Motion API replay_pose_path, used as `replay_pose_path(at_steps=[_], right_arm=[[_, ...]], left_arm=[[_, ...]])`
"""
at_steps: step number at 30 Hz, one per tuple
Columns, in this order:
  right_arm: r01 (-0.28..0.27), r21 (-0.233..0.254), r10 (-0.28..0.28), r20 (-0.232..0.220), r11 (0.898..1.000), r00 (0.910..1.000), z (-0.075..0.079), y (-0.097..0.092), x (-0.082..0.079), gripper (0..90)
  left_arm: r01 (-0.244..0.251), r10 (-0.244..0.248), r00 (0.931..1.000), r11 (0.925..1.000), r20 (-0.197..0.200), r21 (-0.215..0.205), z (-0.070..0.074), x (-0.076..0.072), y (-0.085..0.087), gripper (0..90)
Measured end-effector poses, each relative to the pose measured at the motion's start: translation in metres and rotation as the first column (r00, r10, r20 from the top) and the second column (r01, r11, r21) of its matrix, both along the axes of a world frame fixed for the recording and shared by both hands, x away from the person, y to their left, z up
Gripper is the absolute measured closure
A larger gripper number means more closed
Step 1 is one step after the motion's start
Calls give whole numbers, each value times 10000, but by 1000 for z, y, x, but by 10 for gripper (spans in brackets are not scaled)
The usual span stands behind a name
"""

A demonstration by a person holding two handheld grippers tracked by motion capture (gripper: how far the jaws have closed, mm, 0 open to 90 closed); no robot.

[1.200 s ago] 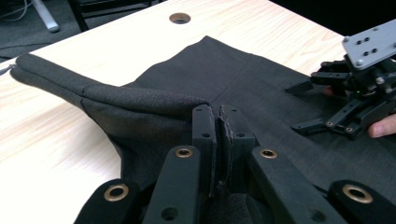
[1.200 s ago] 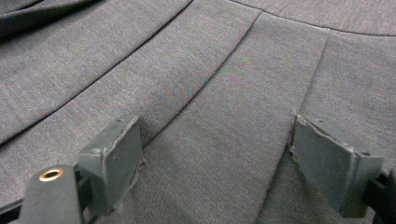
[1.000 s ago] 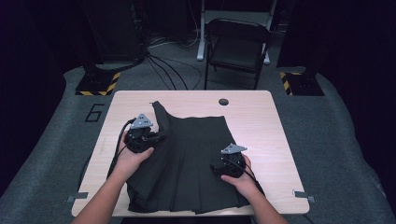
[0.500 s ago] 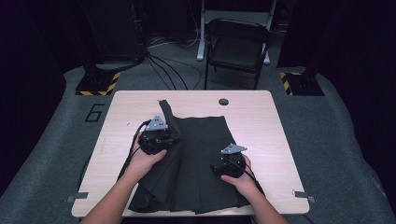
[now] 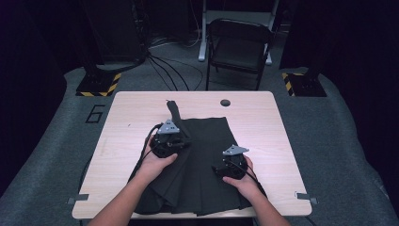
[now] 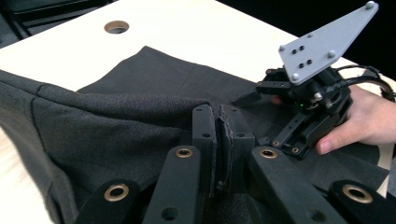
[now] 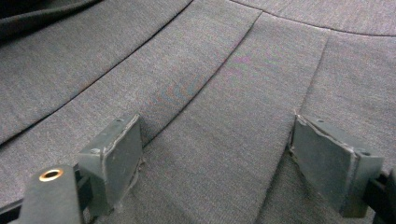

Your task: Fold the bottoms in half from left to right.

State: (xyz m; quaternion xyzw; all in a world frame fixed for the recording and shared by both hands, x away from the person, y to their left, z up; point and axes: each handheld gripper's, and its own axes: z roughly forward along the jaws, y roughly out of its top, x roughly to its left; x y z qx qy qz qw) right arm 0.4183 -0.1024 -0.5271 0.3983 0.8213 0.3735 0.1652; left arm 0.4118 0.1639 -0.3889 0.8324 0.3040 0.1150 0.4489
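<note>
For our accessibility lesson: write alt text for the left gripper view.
The left gripper is shut on a raised fold of a dark pleated skirt on a pale wooden table. Beyond it, a hand holds the right gripper on the cloth.

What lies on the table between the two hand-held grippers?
In the high view, pleated dark skirt fabric spans the stretch between the left hand-held gripper and right hand-held gripper.

A dark recording studio: hazard-striped stand bases point(image 5: 98, 84), floor cables point(image 5: 164, 66), a folding chair point(image 5: 240, 49).
</note>
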Motion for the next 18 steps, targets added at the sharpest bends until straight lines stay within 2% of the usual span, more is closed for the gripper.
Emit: replay_pose_path(at_steps=[7, 11, 18], right_arm=[[-38, -11, 38, 22, 10000, 10000, 0, 0, 0, 166], [-35, -8, 35, 22, 10000, 10000, 0, 0, 0, 166], [-35, -7, 35, 15, 10000, 10000, 0, 0, 0, 166]], left_arm=[[277, -277, 9996, 9996, -69, -53, -7, 1, -19, 855], [426, -424, 9989, 9990, -176, 106, -15, 3, -32, 855], [695, -690, 9967, 9975, -425, 109, -31, 6, -48, 855]])
